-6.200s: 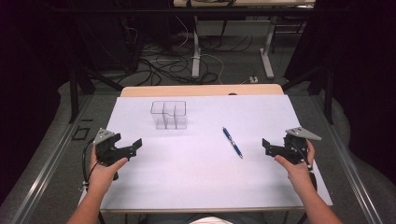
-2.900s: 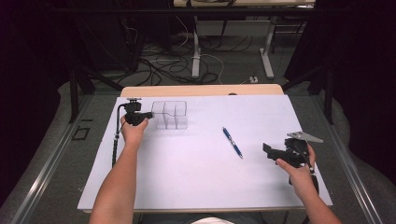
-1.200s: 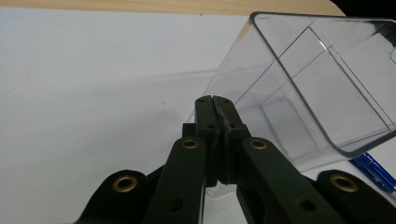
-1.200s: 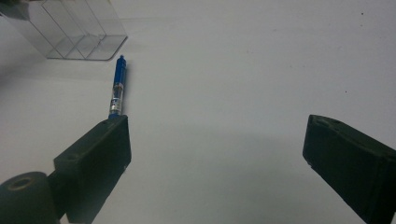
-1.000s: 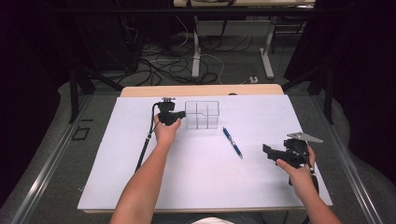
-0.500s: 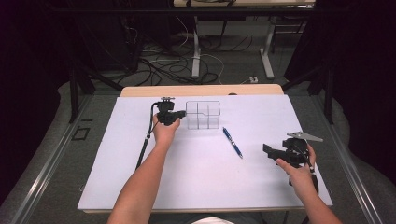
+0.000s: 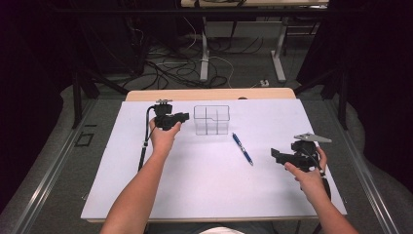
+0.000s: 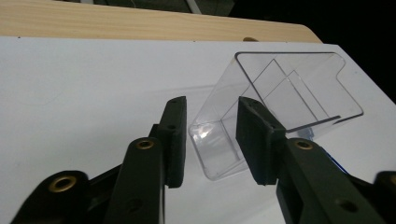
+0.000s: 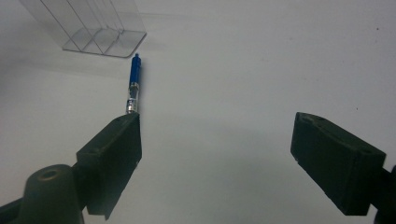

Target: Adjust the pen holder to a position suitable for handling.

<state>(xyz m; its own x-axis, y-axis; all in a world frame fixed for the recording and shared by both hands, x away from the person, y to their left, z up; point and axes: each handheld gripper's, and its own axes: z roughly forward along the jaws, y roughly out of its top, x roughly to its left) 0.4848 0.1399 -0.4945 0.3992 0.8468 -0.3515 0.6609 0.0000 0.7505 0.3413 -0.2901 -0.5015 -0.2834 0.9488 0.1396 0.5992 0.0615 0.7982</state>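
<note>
- Table [image 7: 209, 195]: its white surface carries everything. The wooden far edge and floor cables behind it do not obstruct your work.
- Clear organizer [image 7: 211, 119]: it stands near the table's far edge, centre-left. In the left gripper view its near corner [image 8: 219, 140] sits between the jaws, which are parted and not yet pressing the wall.
- Left gripper [image 7: 181, 117]: you hold it just beside the organizer's left side. The step in hand appears to be positioning or steadying the organizer.
- Right gripper [image 7: 275, 155]: it hovers near the right edge, jaws spread wide and holding nothing.
- Blue pen [image 7: 242, 148]: it lies between organizer and right gripper, touching neither. Your next move is probably to align the right jaws across its barrel [image 9: 132, 93] and close. Nothing blocks the approach.
</note>
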